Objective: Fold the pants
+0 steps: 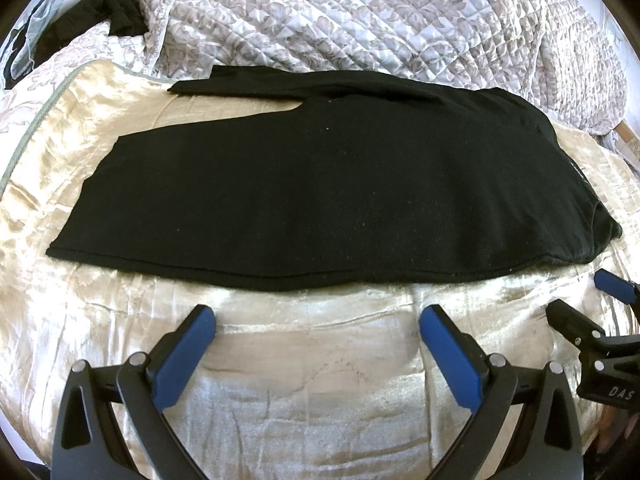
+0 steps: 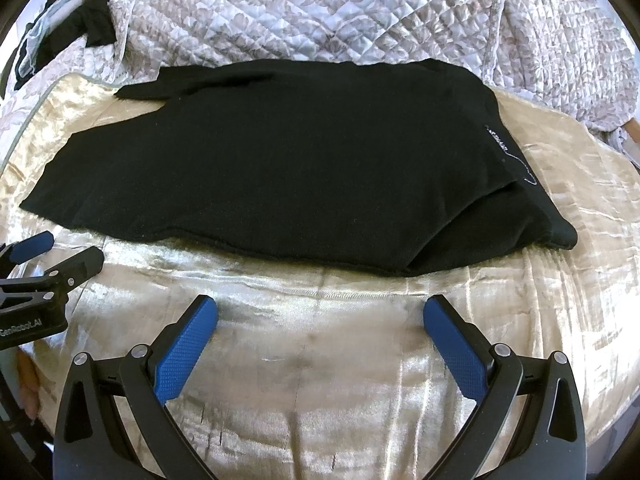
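fingers spread wide, clear of black pants.

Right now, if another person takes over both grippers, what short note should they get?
Left gripper: open, holding nothing, hovering over the shiny cream bedspread near the pants' near edge.
Right gripper: open, empty, same height, beside the left one.
Black knit pants: lying flat across the bedspread, legs stacked lengthwise, hems to the left, waistband to the right.
Done: lengthwise fold, it seems.
Left: fold crosswise, probably hems toward waistband.
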Action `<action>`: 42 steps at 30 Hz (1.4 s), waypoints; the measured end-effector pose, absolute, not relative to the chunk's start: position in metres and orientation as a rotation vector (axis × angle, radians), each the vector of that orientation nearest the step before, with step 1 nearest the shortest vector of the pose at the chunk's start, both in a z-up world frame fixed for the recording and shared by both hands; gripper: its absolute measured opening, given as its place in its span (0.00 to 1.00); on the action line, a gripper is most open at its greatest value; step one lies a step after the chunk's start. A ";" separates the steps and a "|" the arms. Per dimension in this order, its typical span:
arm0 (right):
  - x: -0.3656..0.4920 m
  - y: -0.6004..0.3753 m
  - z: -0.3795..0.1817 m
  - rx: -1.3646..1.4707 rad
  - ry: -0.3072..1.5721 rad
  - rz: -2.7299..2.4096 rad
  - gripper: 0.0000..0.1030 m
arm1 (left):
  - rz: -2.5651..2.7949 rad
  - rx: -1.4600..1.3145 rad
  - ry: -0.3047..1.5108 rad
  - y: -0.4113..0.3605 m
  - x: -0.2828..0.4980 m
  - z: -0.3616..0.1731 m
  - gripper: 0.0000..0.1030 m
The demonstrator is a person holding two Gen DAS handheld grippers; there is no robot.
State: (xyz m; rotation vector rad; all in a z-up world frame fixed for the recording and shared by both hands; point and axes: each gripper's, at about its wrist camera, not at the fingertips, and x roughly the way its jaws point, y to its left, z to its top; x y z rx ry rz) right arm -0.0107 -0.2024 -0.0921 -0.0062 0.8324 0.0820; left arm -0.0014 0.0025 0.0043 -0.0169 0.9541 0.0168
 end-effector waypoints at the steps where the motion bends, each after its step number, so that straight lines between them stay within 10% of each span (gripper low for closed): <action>1: -0.011 -0.203 -0.092 -0.009 0.838 0.085 1.00 | 0.016 -0.017 0.957 0.002 -0.001 0.004 1.00; 28: 0.000 -0.206 -0.041 -0.033 0.843 0.193 1.00 | -0.067 0.004 0.951 0.003 0.014 0.053 0.97; 42: 0.188 -0.238 0.003 -0.065 0.834 0.297 1.00 | -0.104 0.010 0.897 0.033 0.206 0.076 0.97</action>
